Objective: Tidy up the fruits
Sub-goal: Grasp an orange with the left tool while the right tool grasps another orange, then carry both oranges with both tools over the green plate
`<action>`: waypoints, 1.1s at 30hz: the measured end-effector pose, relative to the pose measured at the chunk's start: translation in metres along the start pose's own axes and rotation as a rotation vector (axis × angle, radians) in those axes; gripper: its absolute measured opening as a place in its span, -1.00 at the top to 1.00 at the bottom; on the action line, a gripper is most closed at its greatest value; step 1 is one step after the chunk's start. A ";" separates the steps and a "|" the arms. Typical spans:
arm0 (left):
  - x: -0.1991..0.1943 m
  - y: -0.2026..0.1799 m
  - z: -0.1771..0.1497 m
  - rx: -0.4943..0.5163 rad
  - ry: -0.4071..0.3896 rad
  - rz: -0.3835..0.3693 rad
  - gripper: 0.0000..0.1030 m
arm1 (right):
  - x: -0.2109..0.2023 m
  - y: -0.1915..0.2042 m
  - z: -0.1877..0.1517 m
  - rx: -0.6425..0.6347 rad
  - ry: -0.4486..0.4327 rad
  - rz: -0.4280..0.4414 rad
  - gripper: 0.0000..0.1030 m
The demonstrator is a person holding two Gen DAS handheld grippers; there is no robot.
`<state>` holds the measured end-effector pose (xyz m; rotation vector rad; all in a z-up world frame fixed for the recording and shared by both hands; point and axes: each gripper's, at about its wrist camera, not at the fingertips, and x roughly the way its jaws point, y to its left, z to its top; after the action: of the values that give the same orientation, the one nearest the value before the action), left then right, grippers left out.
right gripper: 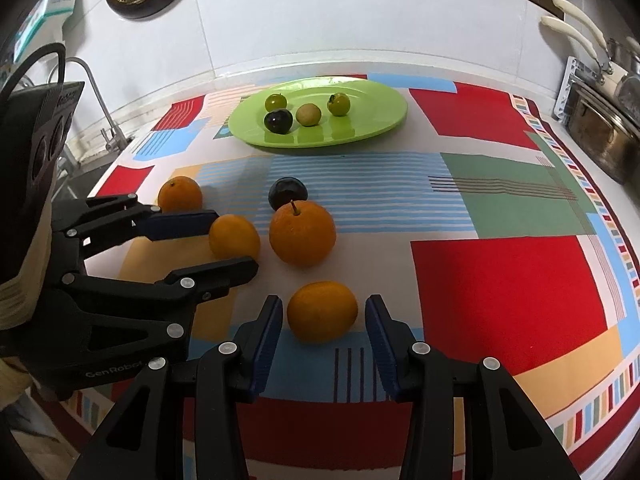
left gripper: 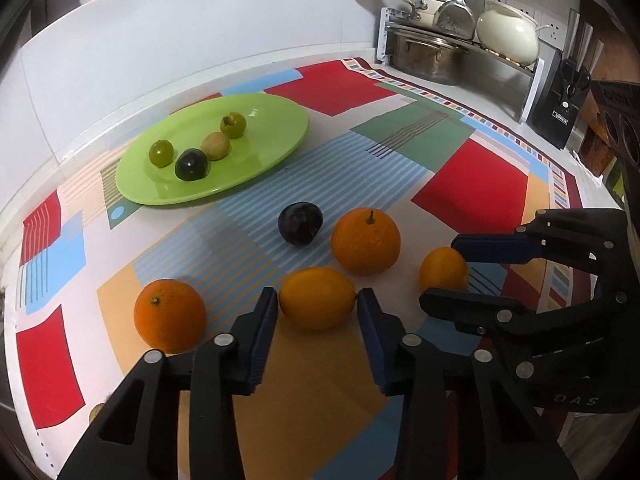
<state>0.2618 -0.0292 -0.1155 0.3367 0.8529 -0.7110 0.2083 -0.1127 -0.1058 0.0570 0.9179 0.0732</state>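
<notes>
Fruits: in the left wrist view, a smooth yellow-orange citrus lies on the patterned worktop between the spread fingers of the left gripper, jaws released and apparently set to close on it; two oranges, a dark plum and a green plate with four small fruits lie beyond. In the right wrist view, the right gripper, likewise released, brackets a small orange without touching, presumably for pickup toward the plate.
</notes>
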 end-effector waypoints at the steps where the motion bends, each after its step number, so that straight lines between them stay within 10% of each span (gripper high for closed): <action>1: 0.000 -0.001 0.000 0.002 -0.002 0.003 0.23 | 0.000 0.000 0.000 -0.001 0.001 -0.004 0.15; 33: -0.061 0.000 0.032 -0.116 -0.144 0.139 0.24 | -0.048 -0.005 0.039 -0.047 -0.159 0.066 0.28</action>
<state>0.2523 -0.0200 -0.0482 0.2359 0.7233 -0.5470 0.2106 -0.1227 -0.0447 0.0491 0.7554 0.1495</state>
